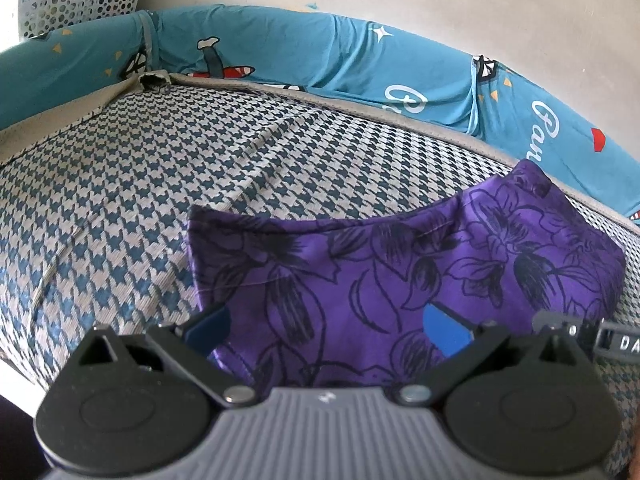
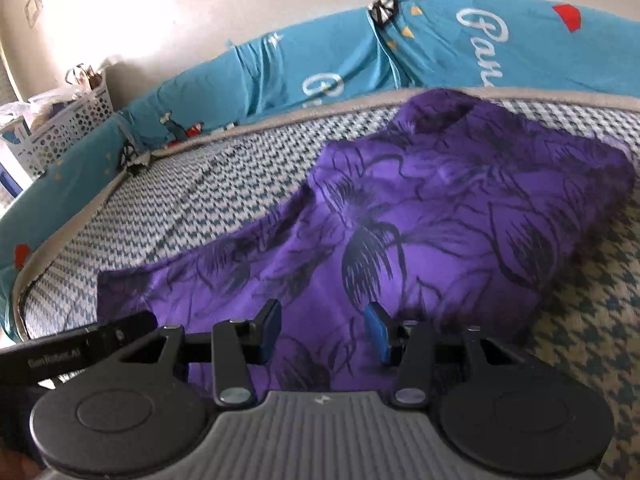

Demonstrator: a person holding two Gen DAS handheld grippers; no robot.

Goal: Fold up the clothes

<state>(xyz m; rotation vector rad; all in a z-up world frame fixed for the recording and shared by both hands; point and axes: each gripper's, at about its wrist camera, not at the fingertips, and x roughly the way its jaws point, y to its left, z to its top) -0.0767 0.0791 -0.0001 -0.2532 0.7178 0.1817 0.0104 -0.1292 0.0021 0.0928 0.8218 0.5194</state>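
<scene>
Both grippers — left gripper (image 1: 326, 330) and right gripper (image 2: 322, 330) — hover spread wide, grasping nothing, over the purple floral garment (image 1: 400, 264) lying on the houndstooth mattress (image 1: 120, 184). Slippery-looking fabric could slide — a shallow pinch might catch one layer only.

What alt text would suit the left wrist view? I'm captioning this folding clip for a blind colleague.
A purple floral garment lies partly folded on a houndstooth mattress, with the open left gripper poised over its near edge, blue fingers spread wide. A teal padded bumper rims the bed, and a white laundry basket stands beyond the far corner.
</scene>
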